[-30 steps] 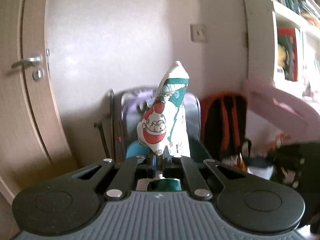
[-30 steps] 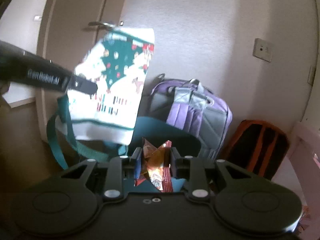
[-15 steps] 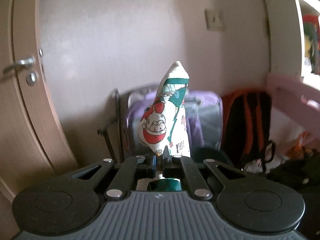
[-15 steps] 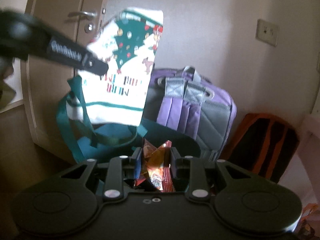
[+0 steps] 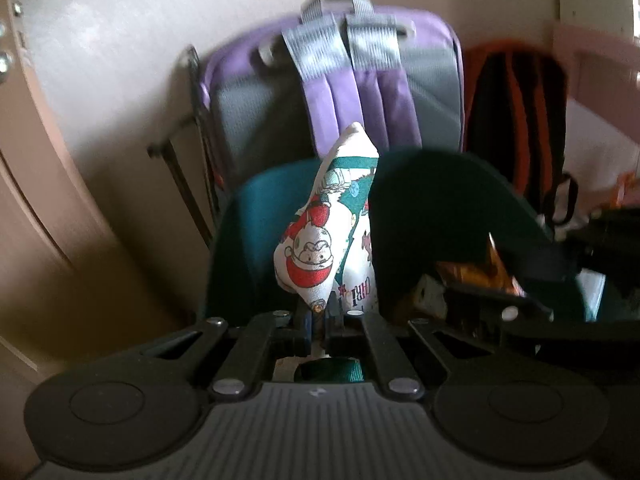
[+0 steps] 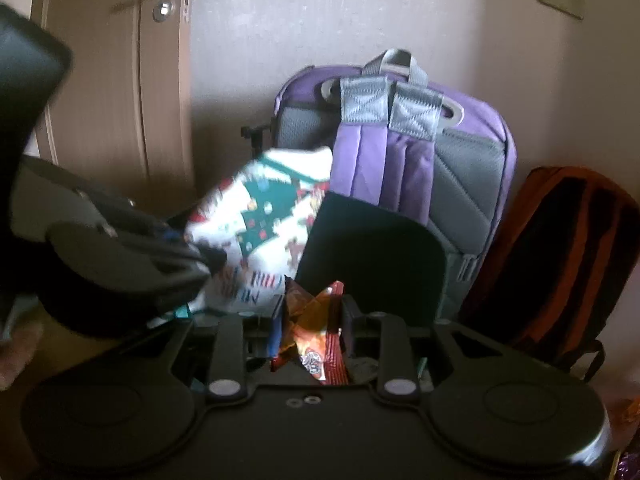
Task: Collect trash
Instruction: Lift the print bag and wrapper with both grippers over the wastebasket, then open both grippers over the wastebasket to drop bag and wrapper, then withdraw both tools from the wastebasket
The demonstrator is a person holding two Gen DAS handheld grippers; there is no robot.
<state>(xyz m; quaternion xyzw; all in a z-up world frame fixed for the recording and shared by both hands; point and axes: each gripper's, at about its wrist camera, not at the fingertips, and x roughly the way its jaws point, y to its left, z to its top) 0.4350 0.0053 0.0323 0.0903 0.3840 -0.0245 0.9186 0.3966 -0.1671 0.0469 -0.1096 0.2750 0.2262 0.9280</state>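
Jaws pinch bag (image 5: 332, 240) rim, wrapper (image 6: 310, 332).

The right gripper (image 6: 310, 316) pinches a crumpled snack wrapper (image 6: 310, 334) just below the printed bag (image 6: 260, 236), whose teal mouth (image 6: 372, 264) gapes before the purple backpack (image 6: 400, 152).

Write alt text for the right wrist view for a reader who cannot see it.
The right claw is shut on a crumpled orange-red snack wrapper; the left claw pinches a white and teal Christmas-print tote bag just ahead. Behind stand a purple backpack, an orange and black backpack and a wooden door.
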